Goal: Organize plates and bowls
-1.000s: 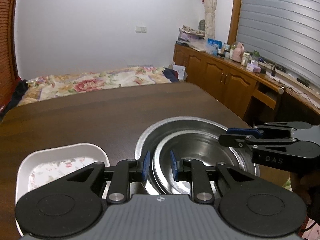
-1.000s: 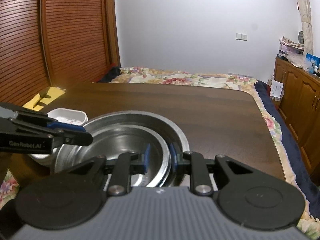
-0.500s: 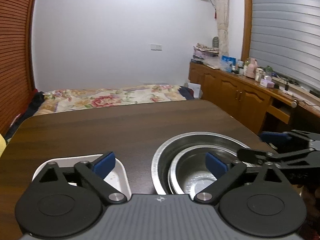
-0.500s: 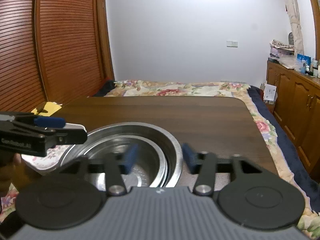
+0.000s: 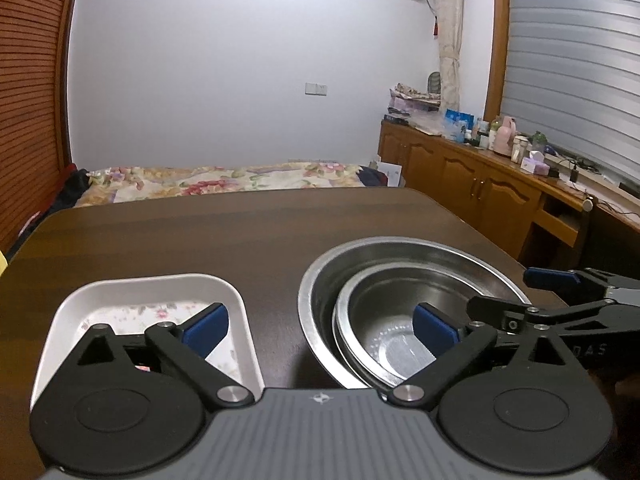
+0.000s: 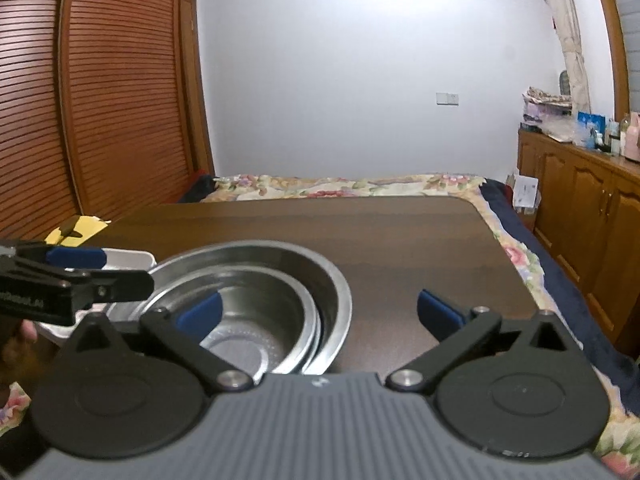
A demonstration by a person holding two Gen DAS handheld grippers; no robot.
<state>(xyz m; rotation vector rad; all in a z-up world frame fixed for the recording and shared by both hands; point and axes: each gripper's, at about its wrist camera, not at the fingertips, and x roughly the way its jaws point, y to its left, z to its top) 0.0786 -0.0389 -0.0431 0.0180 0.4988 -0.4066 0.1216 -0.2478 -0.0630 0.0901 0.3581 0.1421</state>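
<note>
**Both sets of fingers spread wide over the nested bowls**

My left gripper (image 5: 320,330) has its fingers spread as far apart as they go, with nothing held between them. Its left blue pad hangs over the white tray (image 5: 120,292), and its right pad hangs over the small steel bowl (image 5: 384,332). My right gripper (image 6: 320,312) has just been opening its fingers, and they now stand wide too, gripping nothing; its left pad hangs over the small steel bowl's hollow, and its right pad hangs over bare wood of the table (image 6: 360,232). The near rim of the bowls lies between the two pads, untouched.

The small steel bowl sits inside the large steel bowl (image 5: 400,256), pushed toward the near side, so the two rims nearly meet there and a wide crescent of the large bowl's wall shows at the far side. Both bowls stand upright on the dark wooden table, near its front edge. The white tray, rectangular with rounded corners and a faint flower pattern on its floor, sits on the table just beside the bowls, on their left, not touching them.

From the right wrist view, my left gripper reaches in from the left, over the tray's near side. Beyond the table lies a bed (image 6: 340,184) with a flowered cover, and a wooden cabinet (image 5: 480,192) runs along the right wall with bottles and boxes on top.
</note>
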